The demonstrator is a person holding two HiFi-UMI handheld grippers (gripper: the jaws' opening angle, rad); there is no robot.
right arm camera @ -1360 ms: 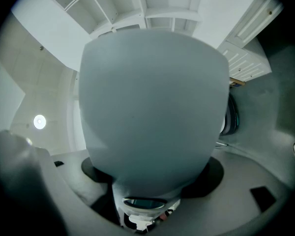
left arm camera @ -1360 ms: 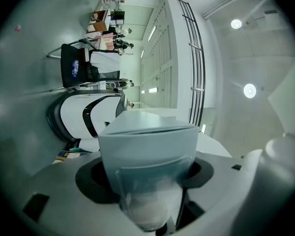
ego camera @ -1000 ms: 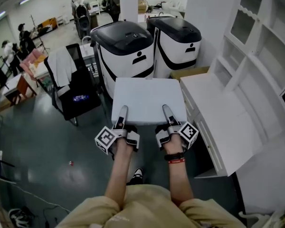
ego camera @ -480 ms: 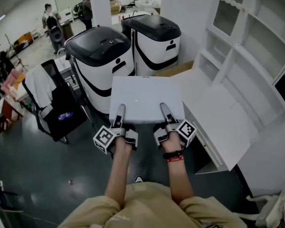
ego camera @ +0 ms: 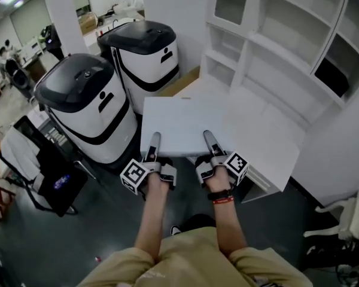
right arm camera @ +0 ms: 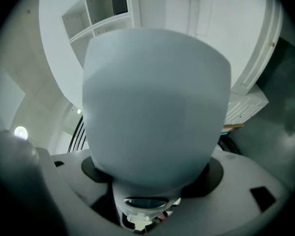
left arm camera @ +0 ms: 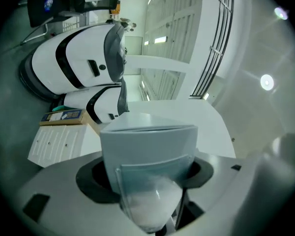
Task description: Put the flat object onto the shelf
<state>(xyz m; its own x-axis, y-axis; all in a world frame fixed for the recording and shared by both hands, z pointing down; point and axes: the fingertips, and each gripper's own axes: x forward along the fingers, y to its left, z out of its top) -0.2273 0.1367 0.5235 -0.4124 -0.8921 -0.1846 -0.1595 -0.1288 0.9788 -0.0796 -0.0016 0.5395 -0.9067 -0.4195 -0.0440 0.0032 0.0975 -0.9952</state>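
The flat object [ego camera: 185, 124], a white panel, hangs level in front of the person, carried by its near edge. To its left two white-and-black machines [ego camera: 87, 109] stand on the dark floor [ego camera: 60, 238]. The left tongs [ego camera: 155, 140] clamp the panel's near edge left of its middle, one jaw lying on top. The right tongs [ego camera: 207, 139] grip the same edge just to the right in the same way. In the head view the panel's right side overlaps the white counter [ego camera: 275, 151]. Beyond it rises the white shelf [ego camera: 287, 34], with open compartments.
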